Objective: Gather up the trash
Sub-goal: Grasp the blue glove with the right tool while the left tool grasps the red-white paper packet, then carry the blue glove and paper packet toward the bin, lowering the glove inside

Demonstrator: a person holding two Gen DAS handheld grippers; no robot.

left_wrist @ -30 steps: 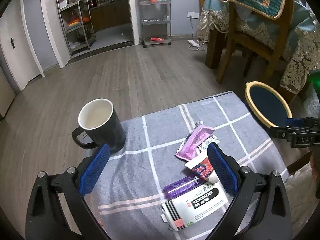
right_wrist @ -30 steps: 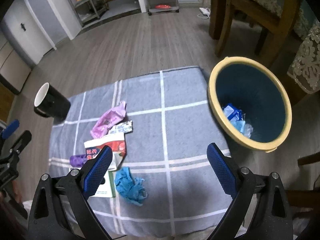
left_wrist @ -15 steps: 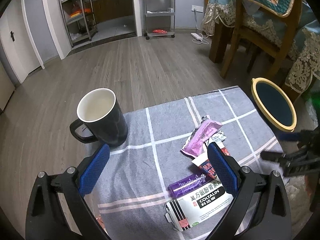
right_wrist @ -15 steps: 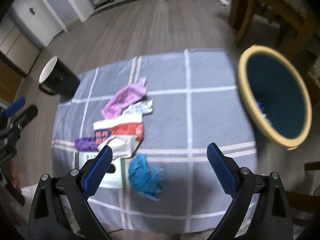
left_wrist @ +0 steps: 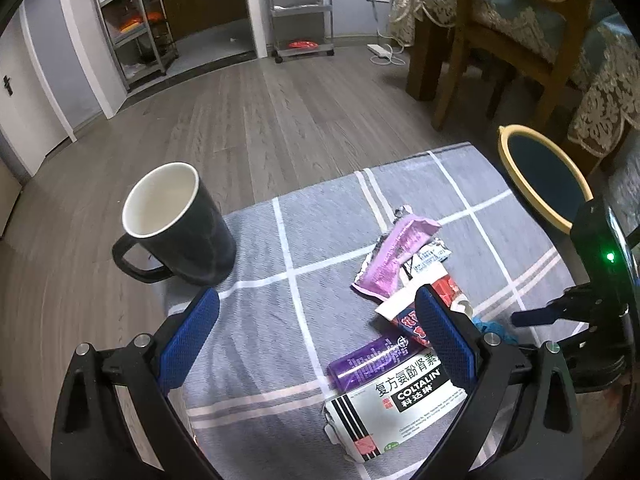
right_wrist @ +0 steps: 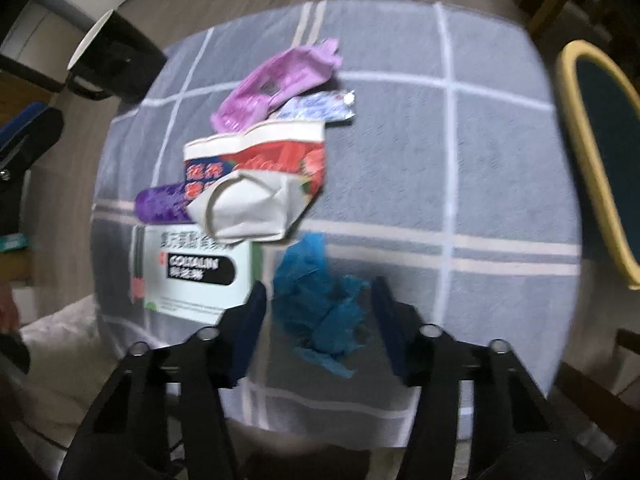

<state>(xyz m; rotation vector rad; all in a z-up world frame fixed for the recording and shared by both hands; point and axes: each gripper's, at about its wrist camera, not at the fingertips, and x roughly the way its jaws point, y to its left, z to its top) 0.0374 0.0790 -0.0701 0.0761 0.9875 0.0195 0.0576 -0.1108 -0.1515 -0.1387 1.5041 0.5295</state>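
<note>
Trash lies on a grey checked cloth (right_wrist: 480, 160): a crumpled blue wrapper (right_wrist: 320, 308), a white Coltalin box (right_wrist: 196, 272) (left_wrist: 404, 400), a purple tube (left_wrist: 368, 360), a torn red and white carton (right_wrist: 260, 172) and a pink wrapper (left_wrist: 396, 256) (right_wrist: 276, 84). My right gripper (right_wrist: 318, 320) is open, lowered with its fingers either side of the blue wrapper. My left gripper (left_wrist: 316, 340) is open and empty above the cloth's near left part. The yellow-rimmed blue bin (left_wrist: 540, 176) (right_wrist: 600, 152) stands to the right of the cloth.
A black mug (left_wrist: 176, 224) with a white inside stands at the cloth's far left corner. A wooden chair (left_wrist: 500, 40) and a draped table stand behind the bin. Metal shelf racks (left_wrist: 300, 8) stand far off on the wooden floor.
My right gripper has swung left from the bin, dropped towards the cloth and narrowed around the blue wrapper. The left gripper has drifted slightly; its view shows the right gripper lower at the right.
</note>
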